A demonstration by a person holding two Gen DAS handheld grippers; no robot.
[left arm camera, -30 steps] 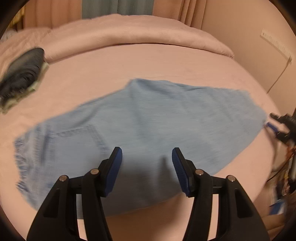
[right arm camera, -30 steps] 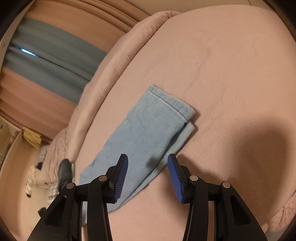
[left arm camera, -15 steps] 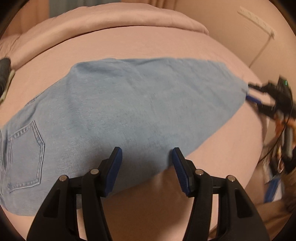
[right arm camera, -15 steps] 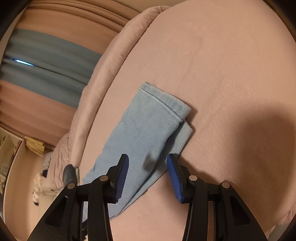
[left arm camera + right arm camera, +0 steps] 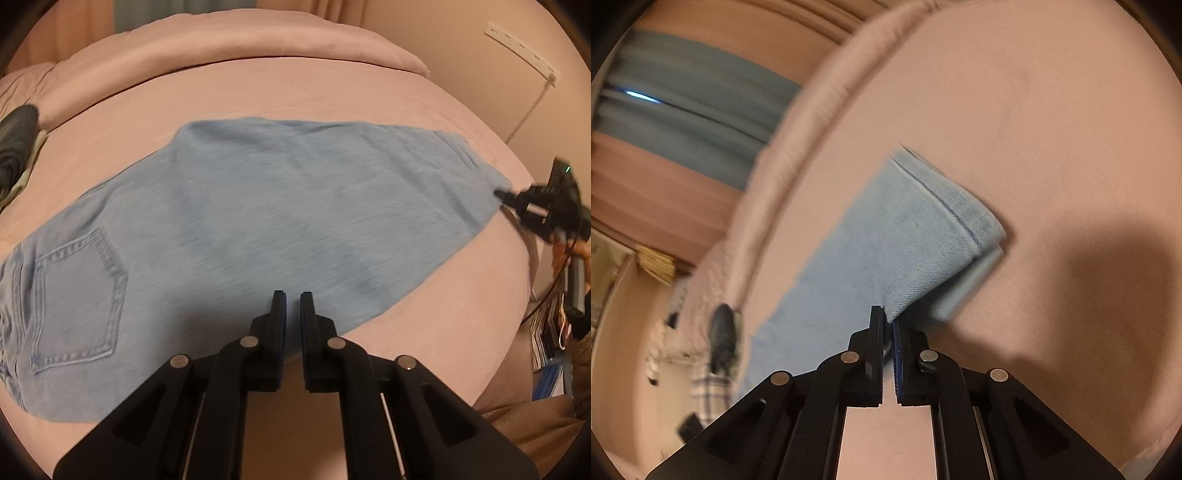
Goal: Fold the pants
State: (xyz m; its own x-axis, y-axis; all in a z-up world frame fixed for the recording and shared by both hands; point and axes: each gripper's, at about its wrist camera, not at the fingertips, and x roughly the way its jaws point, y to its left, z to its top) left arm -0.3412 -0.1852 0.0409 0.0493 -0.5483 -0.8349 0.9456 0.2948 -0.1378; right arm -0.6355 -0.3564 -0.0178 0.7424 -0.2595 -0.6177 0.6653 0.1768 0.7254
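Light blue denim pants point(image 5: 258, 229) lie folded lengthwise on the pink bed point(image 5: 295, 96), back pocket at the left. My left gripper point(image 5: 292, 306) is shut at the pants' near edge; whether cloth sits between its pads is hidden. In the right wrist view the hem end of the pants point(image 5: 923, 236) lies ahead. My right gripper point(image 5: 888, 321) is shut on the near corner of the hem, and it also shows at the far right of the left wrist view point(image 5: 517, 203).
A dark garment point(image 5: 16, 147) lies at the bed's left side. A rolled pink duvet point(image 5: 221, 48) runs along the back. A wall with a power strip point(image 5: 521, 51) and cluttered items point(image 5: 554, 325) stand right of the bed.
Both grippers have closed from open. The left one came down to the pants' near edge. The right one closed on the hem corner.
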